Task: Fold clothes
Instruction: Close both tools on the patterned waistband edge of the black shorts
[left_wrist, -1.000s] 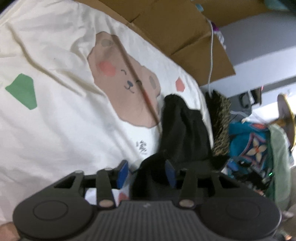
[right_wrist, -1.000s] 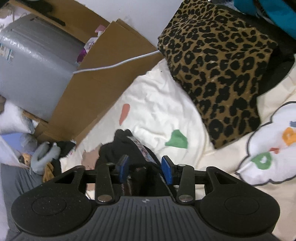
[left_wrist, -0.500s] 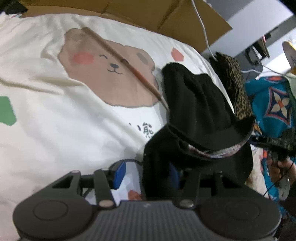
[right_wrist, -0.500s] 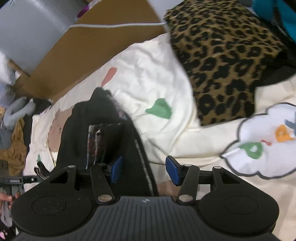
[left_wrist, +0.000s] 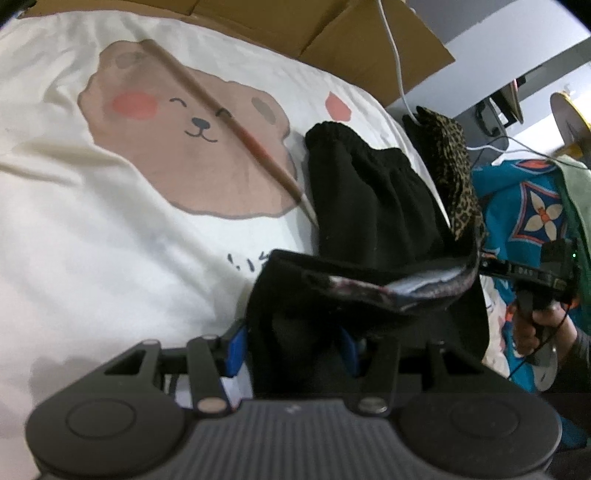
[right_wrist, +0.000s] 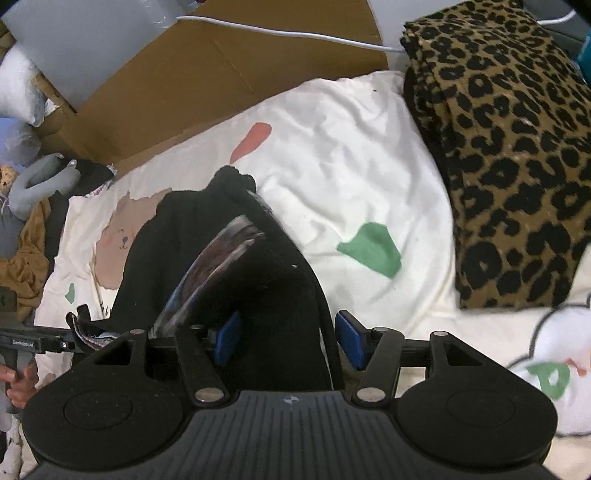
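- Left wrist view: my left tongs (left_wrist: 291, 349) grip a bunched edge of the black garment (left_wrist: 373, 206), which lies on the bear-print bed cover (left_wrist: 110, 229).
- Right wrist view: my right tongs (right_wrist: 286, 338) are opening, garment between them, pads apart. The fold looks laid; next, release and smooth.

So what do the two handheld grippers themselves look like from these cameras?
Both match: the left gripper and right gripper have matte black ribbed bodies, two round discs, black linkage arms with silver pins, and blue pads. From the side, each shows a black pistol-style handle; a thin black cable hangs below it.
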